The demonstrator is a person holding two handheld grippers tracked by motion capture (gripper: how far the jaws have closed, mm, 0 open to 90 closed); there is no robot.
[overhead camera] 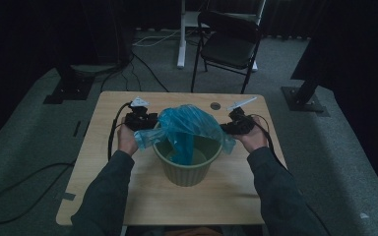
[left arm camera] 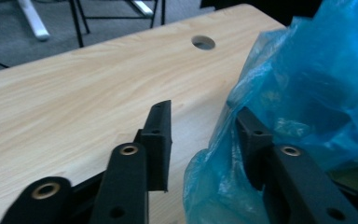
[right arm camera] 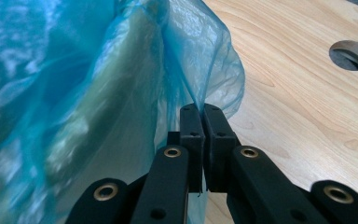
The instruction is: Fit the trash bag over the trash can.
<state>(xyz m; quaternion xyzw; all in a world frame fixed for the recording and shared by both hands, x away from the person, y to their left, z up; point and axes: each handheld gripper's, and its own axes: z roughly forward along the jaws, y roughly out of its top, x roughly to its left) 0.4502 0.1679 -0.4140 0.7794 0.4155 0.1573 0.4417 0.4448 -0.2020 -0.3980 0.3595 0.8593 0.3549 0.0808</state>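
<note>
left hand-held gripper (overhead camera: 145, 121): held at the left side of the bin, jaws spread apart; in the left gripper view one jaw is seen out over the bare wood and the other is tucked into the film, so nothing is actually pinched there, probably so the bag mouth can be hooked and spread.

table (overhead camera: 108, 162): light wood, a round cable hole (overhead camera: 215, 105) is seen near the far edge; the bin is parked mid-table so it can be reached from both sides.

bin (overhead camera: 186, 169): pale green, ribbed, upright in the middle of the table between the two forearms.

blue plastic bag (overhead camera: 187, 129): puffed up over the bin mouth, part of it hanging down inside; looks like it's being fitted as a liner, rim not yet covered all round.

right hand-held gripper (overhead camera: 232, 126): jaws pressed together on a thin fold of the bag's edge, clearly seen in the right gripper view (right arm camera: 200, 112); that edge is kept taut toward the right rim.

writing/brands: none can be made out on bag, bin or grippers, lighting is pretty dim.
</note>
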